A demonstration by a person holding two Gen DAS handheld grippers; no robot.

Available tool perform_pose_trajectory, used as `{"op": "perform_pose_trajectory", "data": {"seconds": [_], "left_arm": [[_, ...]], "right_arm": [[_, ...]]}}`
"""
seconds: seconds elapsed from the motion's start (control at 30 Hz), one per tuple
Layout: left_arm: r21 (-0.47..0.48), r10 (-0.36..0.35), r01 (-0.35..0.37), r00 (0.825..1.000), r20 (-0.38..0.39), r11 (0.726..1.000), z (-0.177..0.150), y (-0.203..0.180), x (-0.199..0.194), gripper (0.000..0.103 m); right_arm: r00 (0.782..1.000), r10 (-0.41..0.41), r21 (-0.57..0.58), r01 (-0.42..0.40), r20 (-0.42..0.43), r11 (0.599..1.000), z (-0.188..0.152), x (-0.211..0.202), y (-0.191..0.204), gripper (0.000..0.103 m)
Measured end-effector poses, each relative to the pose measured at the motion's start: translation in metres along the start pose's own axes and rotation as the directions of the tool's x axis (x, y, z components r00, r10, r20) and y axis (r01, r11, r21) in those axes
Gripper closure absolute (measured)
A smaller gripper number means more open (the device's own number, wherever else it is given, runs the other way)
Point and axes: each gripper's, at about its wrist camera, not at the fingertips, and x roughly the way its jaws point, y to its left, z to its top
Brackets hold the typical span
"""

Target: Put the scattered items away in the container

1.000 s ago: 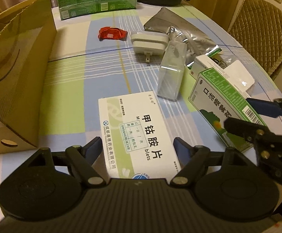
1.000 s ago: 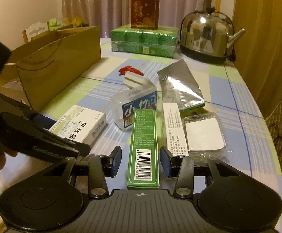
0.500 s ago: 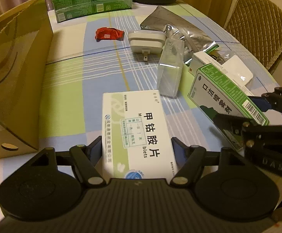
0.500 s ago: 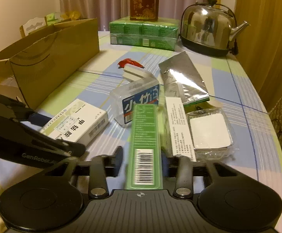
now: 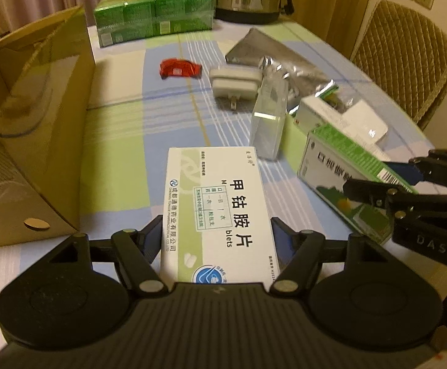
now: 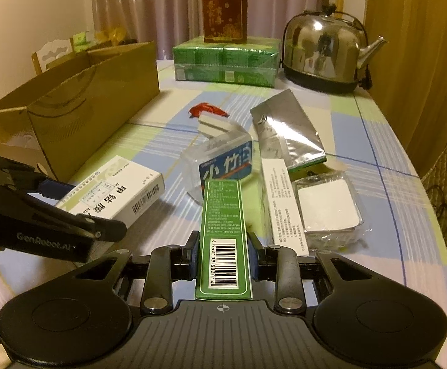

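My left gripper [image 5: 215,235] is shut on a white medicine box [image 5: 215,215] with green print, lifted off the table; it also shows in the right wrist view [image 6: 112,193]. My right gripper [image 6: 223,253] is shut on a green medicine box [image 6: 223,233], also seen at the right of the left wrist view [image 5: 346,169]. The open brown paper bag [image 5: 29,129] stands at the left [image 6: 78,113]. A red wrapper [image 5: 178,67], a white plug adapter [image 5: 234,81], a clear plastic box [image 5: 268,123] and a silver foil pouch [image 6: 286,129] lie on the checked tablecloth.
A long white box [image 6: 280,203] and a wrapped white square pack [image 6: 328,206] lie right of the green box. A green wrapped carton pack [image 6: 226,61] with a red box on top and a steel kettle [image 6: 325,52] stand at the far end. A woven chair [image 5: 405,58] is at the right.
Both grippers closed on their boxes and lifted them. The white box rose between the left fingers; the right fingers pinched the green box.
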Motion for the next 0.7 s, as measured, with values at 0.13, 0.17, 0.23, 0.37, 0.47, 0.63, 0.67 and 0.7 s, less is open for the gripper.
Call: {"op": "perform_pose_trajectory", "data": {"seconds": [0.13, 0.17, 0.23, 0.37, 0.47, 0.63, 0.67, 0.7], "left_arm": [[0.001, -0.001, 0.001, 1.000, 0.026, 1.000, 0.006, 0.001, -0.012, 0.035], [0.002, 0.000, 0.000, 0.999, 0.032, 1.000, 0.007, 0.001, -0.015, 0.035], [0.001, 0.000, 0.000, 0.999, 0.044, 1.000, 0.009, 0.002, -0.022, 0.035], [0.005, 0.006, -0.006, 0.998, 0.065, 1.000, 0.009, 0.004, -0.036, 0.035], [0.006, 0.010, -0.010, 0.998, 0.066, 1.000, 0.005, 0.006, -0.043, 0.035], [-0.006, 0.006, -0.006, 0.998, 0.064, 1.000, -0.001, 0.007, -0.049, 0.035], [-0.007, 0.007, -0.007, 0.998, 0.063, 1.000, -0.001, 0.007, -0.050, 0.035], [-0.009, 0.006, -0.006, 0.998, 0.063, 1.000, -0.001, 0.007, -0.050, 0.035]], "right_arm": [[1.000, -0.005, -0.012, 0.006, 0.020, 1.000, 0.005, -0.008, 0.004, 0.076], [1.000, -0.007, -0.015, 0.007, 0.025, 1.000, 0.006, -0.010, 0.005, 0.076], [1.000, -0.008, -0.022, 0.009, 0.030, 1.000, 0.008, -0.013, 0.008, 0.076], [1.000, -0.014, -0.050, 0.014, 0.011, 0.999, 0.005, -0.014, 0.015, 0.076], [1.000, -0.016, -0.064, 0.015, -0.013, 0.998, 0.002, -0.009, 0.020, 0.075], [0.998, -0.018, -0.060, 0.014, -0.056, 0.998, 0.003, 0.004, 0.023, 0.075], [0.998, -0.017, -0.059, 0.013, -0.059, 0.998, 0.004, 0.007, 0.023, 0.075], [0.998, -0.019, -0.063, 0.015, -0.065, 0.998, 0.004, 0.010, 0.022, 0.075]]}}
